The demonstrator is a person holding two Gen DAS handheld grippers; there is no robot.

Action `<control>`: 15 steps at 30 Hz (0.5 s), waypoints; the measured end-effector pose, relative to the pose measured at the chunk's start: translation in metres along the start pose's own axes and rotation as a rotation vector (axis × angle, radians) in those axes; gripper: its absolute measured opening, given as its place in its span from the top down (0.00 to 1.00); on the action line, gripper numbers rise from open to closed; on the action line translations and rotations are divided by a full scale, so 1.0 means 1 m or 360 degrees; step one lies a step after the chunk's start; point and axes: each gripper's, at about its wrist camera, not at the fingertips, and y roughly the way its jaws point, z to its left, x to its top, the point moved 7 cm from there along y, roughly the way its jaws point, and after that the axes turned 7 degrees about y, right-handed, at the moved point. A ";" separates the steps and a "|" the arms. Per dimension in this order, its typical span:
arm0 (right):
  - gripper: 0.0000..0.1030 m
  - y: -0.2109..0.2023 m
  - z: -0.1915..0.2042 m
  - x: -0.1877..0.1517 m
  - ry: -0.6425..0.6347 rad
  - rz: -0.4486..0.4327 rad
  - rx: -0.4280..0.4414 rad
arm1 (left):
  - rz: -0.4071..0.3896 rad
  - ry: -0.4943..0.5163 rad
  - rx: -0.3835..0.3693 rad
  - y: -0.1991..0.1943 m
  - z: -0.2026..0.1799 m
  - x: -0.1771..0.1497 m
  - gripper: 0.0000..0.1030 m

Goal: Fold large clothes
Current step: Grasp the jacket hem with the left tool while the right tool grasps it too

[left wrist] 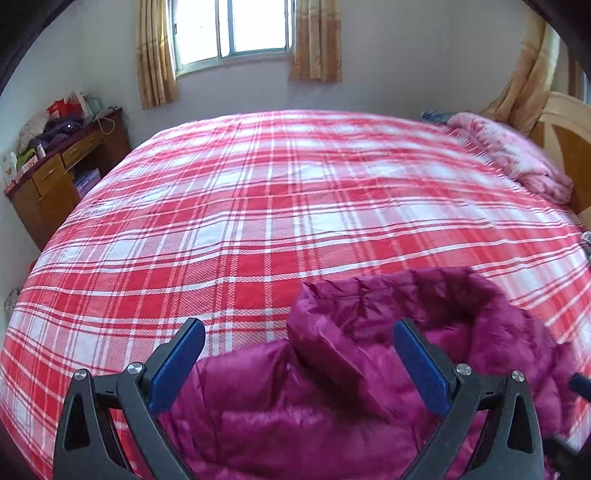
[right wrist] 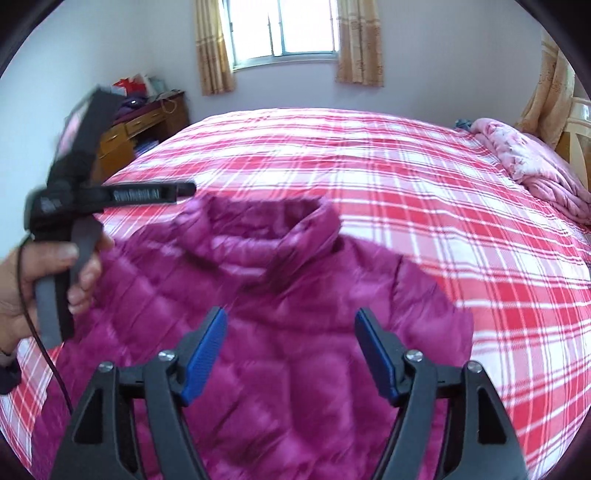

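A magenta quilted puffer jacket (right wrist: pixel 280 295) lies spread on the bed with its collar (right wrist: pixel 258 221) toward the far side. In the left wrist view the jacket (left wrist: pixel 332 387) fills the lower middle, collar raised. My left gripper (left wrist: pixel 299 365) is open, its blue pads on either side of the collar and shoulder, hovering just above the fabric. My right gripper (right wrist: pixel 291 354) is open above the jacket's body, holding nothing. The left gripper also shows in the right wrist view (right wrist: pixel 184 190), held by a hand (right wrist: pixel 33 288) at the jacket's left shoulder.
The bed (left wrist: pixel 280 192) has a red and white plaid sheet. A pink floral quilt (left wrist: pixel 517 158) is bunched at the right by the headboard (left wrist: pixel 565 133). A cluttered wooden desk (left wrist: pixel 62 162) stands at the far left. A curtained window (left wrist: pixel 236 29) is on the far wall.
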 end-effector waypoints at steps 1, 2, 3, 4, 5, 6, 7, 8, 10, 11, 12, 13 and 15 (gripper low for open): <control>0.28 0.005 -0.004 0.008 0.0009 0.0000 -0.0006 | 0.0015 0.0000 0.0000 0.009 0.002 -0.001 0.01; 0.28 0.009 -0.008 0.017 0.0021 -0.0009 -0.0015 | 0.0024 -0.0003 -0.0010 0.014 0.002 -0.002 0.01; 0.28 0.012 -0.010 0.023 0.0031 -0.0017 -0.0018 | 0.0029 -0.0015 -0.0032 0.018 0.004 -0.004 0.01; 0.28 0.018 -0.013 0.033 0.0049 -0.0024 -0.0018 | 0.0019 -0.0023 -0.0046 0.020 0.004 -0.004 0.01; 0.28 0.024 -0.016 0.041 0.0071 -0.0027 -0.0016 | 0.0007 -0.0025 -0.0063 0.022 0.005 -0.005 0.01; 0.28 0.030 -0.018 0.049 0.0100 -0.0023 -0.0007 | 0.0004 -0.0020 -0.0083 0.024 0.004 -0.005 0.02; 0.28 0.038 -0.019 0.056 0.0125 -0.0012 0.0008 | 0.0000 -0.0019 -0.0094 0.024 0.004 -0.004 0.03; 0.28 0.047 -0.019 0.061 0.0138 0.0015 0.0016 | -0.0007 -0.0021 -0.0115 0.024 0.003 -0.005 0.08; 0.28 0.065 -0.016 0.069 0.0119 0.0066 -0.0002 | 0.0008 -0.0007 -0.0159 0.028 -0.002 -0.008 0.22; 0.28 0.072 -0.014 0.070 0.0091 0.0086 -0.0017 | 0.0022 0.0006 -0.0171 0.030 -0.004 -0.010 0.36; 0.28 0.079 -0.012 0.071 0.0066 0.0108 -0.0039 | 0.0033 0.0020 -0.0196 0.031 -0.007 -0.013 0.55; 0.30 0.085 -0.011 0.070 0.0030 0.0132 -0.0067 | 0.0045 0.0035 -0.0230 0.031 -0.009 -0.015 0.65; 0.50 0.093 -0.014 0.064 -0.0040 0.0184 -0.0132 | 0.0065 0.0062 -0.0251 0.029 -0.012 -0.021 0.80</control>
